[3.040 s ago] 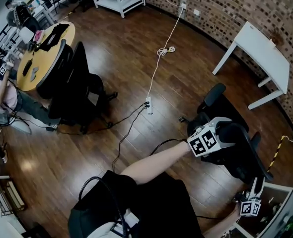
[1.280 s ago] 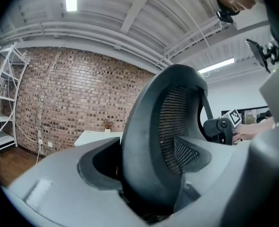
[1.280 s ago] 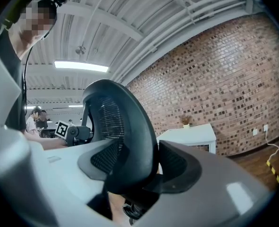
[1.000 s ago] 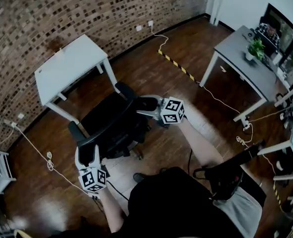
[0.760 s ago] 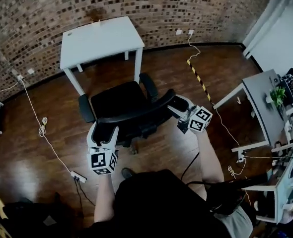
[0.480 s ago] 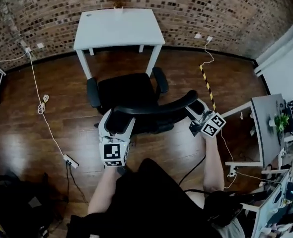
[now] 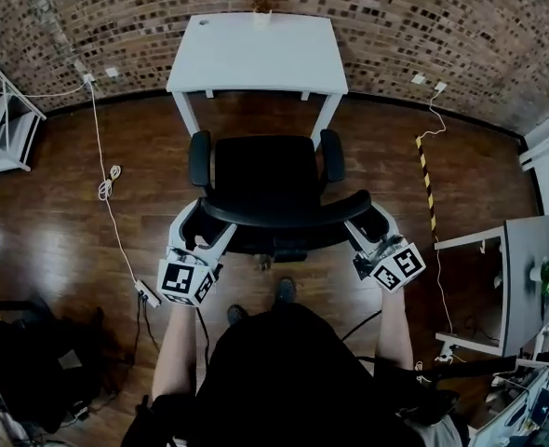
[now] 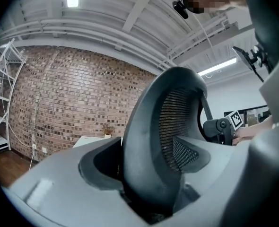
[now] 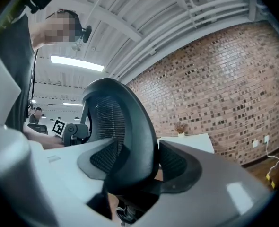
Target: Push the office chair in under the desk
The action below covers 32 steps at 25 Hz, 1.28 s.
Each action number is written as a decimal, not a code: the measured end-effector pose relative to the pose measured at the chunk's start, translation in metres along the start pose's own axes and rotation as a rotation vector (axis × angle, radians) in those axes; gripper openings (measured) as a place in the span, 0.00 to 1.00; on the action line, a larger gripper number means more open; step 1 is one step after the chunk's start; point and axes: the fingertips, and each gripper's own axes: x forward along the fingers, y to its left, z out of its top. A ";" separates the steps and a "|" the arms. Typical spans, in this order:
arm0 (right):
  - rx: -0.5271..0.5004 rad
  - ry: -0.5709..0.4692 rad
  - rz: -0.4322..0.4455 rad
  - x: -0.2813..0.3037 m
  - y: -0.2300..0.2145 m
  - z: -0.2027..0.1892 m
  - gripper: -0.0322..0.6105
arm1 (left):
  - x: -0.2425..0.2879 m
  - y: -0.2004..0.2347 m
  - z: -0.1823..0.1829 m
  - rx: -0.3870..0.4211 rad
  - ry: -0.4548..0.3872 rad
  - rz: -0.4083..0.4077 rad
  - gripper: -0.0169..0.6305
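Our left gripper [image 7: 198, 236] and right gripper [image 7: 366, 231] each clamp one end of the backrest [image 7: 284, 214]. The office chair [image 7: 263, 168] sits at frame centre, squared to the desk [image 7: 256, 54] at top, its seat not yet under it. We judge the grip and line-up done, the push itself left.

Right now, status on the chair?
Left gripper, right gripper shut on chair back. Chair short of desk. No obstacle seen between.
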 end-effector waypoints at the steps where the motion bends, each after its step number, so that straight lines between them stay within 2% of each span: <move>1: -0.003 -0.004 0.004 0.002 -0.006 0.003 0.47 | 0.007 0.000 0.001 -0.003 0.003 0.000 0.69; 7: 0.002 -0.014 0.060 0.016 -0.040 0.002 0.46 | 0.035 0.002 -0.008 0.000 -0.003 0.043 0.69; 16: 0.065 0.018 0.114 0.058 -0.107 0.004 0.45 | 0.090 0.017 -0.015 0.021 0.002 0.122 0.69; 19: 0.066 0.027 0.118 0.087 -0.101 -0.003 0.45 | 0.089 0.047 -0.016 0.031 -0.009 0.127 0.69; 24: 0.067 0.020 0.085 0.129 -0.082 -0.018 0.45 | 0.089 0.102 -0.014 0.046 -0.015 0.084 0.69; 27: 0.064 0.022 0.052 0.154 -0.086 -0.015 0.45 | 0.106 0.132 -0.007 0.032 -0.013 0.053 0.69; 32: 0.073 0.025 0.035 0.206 -0.105 -0.015 0.45 | 0.138 0.181 -0.005 0.006 0.000 0.053 0.69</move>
